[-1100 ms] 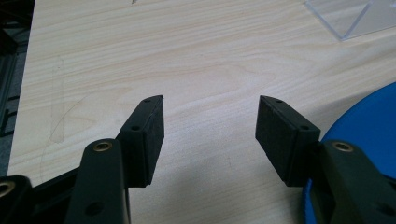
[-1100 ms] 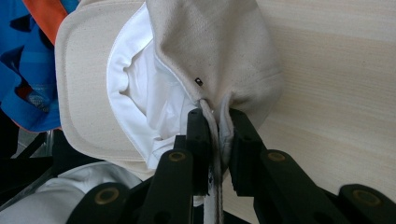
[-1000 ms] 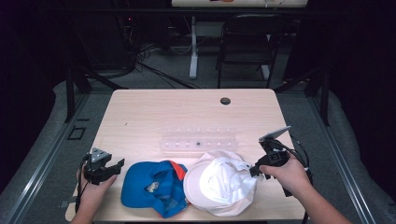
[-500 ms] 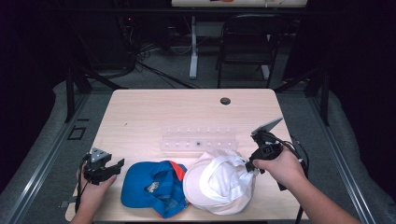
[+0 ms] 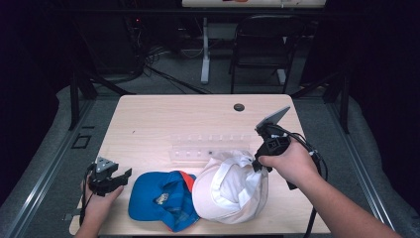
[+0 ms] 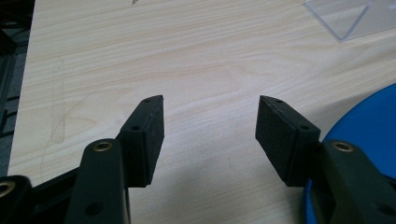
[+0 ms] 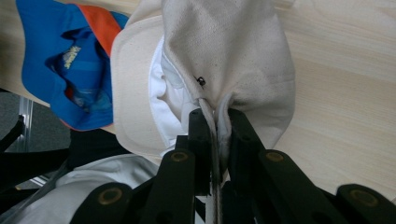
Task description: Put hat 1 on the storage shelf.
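the right gripper has its two black jaws pinched tight on a fold of cloth at the edge of the white cap. in the right gripper view the jaws meet almost flat together, with only the thin bunched fabric between them. the person's right hand is wrapped around the gripper body, above the near right part of the table.

the white cap is off-white, made of soft canvas-like cloth with visible seams and a small dark eyelet (seen just above the jaws in the right gripper view). its crown is crumpled where it is gripped, and its paler inner lining shows. it hangs and spreads away from the jaws toward the table's near edge, with its lower part lying on the wood.

just beside the white cap, on its left in the high view and touching it, lies a blue cap with an orange patch, open side up.

beyond both caps sits a clear plastic rack, near the table's middle.

at the near left corner, the left gripper rests low over the wood, jaws wide apart with nothing between them, just beside the blue cap.
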The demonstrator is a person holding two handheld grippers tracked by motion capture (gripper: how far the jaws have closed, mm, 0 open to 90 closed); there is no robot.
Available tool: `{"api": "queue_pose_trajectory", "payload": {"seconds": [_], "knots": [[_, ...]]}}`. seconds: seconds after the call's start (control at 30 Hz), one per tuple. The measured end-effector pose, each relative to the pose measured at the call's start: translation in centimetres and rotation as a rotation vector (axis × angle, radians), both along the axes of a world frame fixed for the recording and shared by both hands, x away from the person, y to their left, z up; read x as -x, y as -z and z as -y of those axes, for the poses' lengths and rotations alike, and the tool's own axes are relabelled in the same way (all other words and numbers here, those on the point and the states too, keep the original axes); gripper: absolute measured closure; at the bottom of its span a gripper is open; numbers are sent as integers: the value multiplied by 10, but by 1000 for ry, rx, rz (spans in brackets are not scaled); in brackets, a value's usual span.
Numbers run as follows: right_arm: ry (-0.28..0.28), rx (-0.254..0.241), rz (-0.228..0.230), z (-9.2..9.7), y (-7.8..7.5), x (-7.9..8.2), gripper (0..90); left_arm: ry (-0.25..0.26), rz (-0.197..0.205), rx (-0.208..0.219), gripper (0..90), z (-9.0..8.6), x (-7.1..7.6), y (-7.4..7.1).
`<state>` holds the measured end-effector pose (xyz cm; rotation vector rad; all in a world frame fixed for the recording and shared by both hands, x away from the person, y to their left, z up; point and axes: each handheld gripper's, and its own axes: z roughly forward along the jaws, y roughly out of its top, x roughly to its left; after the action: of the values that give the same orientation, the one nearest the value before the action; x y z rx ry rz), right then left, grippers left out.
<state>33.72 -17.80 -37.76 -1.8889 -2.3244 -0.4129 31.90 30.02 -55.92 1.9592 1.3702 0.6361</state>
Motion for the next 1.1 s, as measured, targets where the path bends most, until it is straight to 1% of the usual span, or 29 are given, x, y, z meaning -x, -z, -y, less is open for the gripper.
{"api": "queue_pose_trajectory", "payload": {"seconds": [0.03, 0.07, 0.1, 0.17, 0.2, 0.23, 0.27, 0.33, 0.37, 0.4, 0.43, 0.47, 0.53, 0.57, 0.6, 0.63, 0.67, 0.7, 0.73, 0.8, 0.83, 0.87, 0.9, 0.97, 1.0, 1.03, 1.1], "knots": [[-17, 3, -11, -1, -4, -1, 819, 0, 0, 1, 425, 0, 0, 0], [-18, -4, -19, -3, -7, -2, 820, 0, 0, 1, 425, 0, 0, 0], [-8, -8, -14, -6, -10, -2, 820, -1, 0, 1, 425, 0, 0, 0], [-17, -17, -13, -9, -17, -3, 820, -1, 0, 2, 424, 0, 0, 0], [-21, -21, -19, -10, -22, -3, 820, 0, 1, 2, 425, 0, 0, 0], [-7, -31, -9, -12, -25, -3, 820, 0, 1, 3, 425, 0, 0, 0], [-22, -35, -15, -12, -29, -4, 820, 0, 1, 2, 425, 0, 0, 0], [-2, -62, -15, -15, -35, -4, 820, 0, 1, 3, 424, 0, 0, 0], [4, -76, -19, -15, -36, -4, 820, 0, 1, 3, 425, 0, 0, 0], [1, -94, -35, -15, -39, -5, 820, 0, 1, 3, 425, 0, 0, 0], [6, -109, -34, -15, -38, -5, 820, -1, 1, 4, 425, 0, 0, 0], [12, -131, -48, -15, -38, -5, 820, -1, 2, 4, 425, 0, 0, 0], [8, -171, -82, -12, -38, -5, 820, -1, 3, 5, 424, 0, 0, 0], [10, -194, -86, -11, -37, -5, 820, -2, 2, 6, 425, 0, 0, 0], [33, -234, -103, -10, -35, -5, 820, -2, 2, 6, 425, -1, 0, 0], [36, -253, -111, -9, -34, -5, 820, -2, 1, 6, 425, -1, 0, 0], [24, -274, -127, -6, -33, -5, 820, -2, 1, 6, 425, 0, 0, 0], [46, -295, -127, -6, -33, -5, 820, -1, 1, 5, 425, 0, 0, 0], [36, -320, -141, -3, -32, -5, 820, -1, 1, 4, 425, 0, 0, 0], [54, -382, -146, 0, -30, -5, 820, 0, 0, 3, 426, 0, 0, 0], [42, -399, -154, 1, -31, -5, 820, 0, 1, 4, 425, 0, 0, 0], [59, -429, -153, 1, -30, -4, 820, -1, 0, 4, 425, 0, 0, 0], [57, -445, -158, 3, -30, -4, 820, 0, 1, 4, 426, 0, 0, 0], [60, -506, -176, 5, -30, -4, 820, 1, 0, 2, 426, 0, 0, 0], [69, -517, -175, 5, -30, -4, 820, -2, 5, 3, 426, 1, 0, 0], [67, -539, -183, 6, -31, -4, 820, -3, 7, 3, 426, 1, 0, 0], [65, -589, -183, 9, -31, -4, 820, -3, 6, 3, 426, 1, 0, 0]]}}
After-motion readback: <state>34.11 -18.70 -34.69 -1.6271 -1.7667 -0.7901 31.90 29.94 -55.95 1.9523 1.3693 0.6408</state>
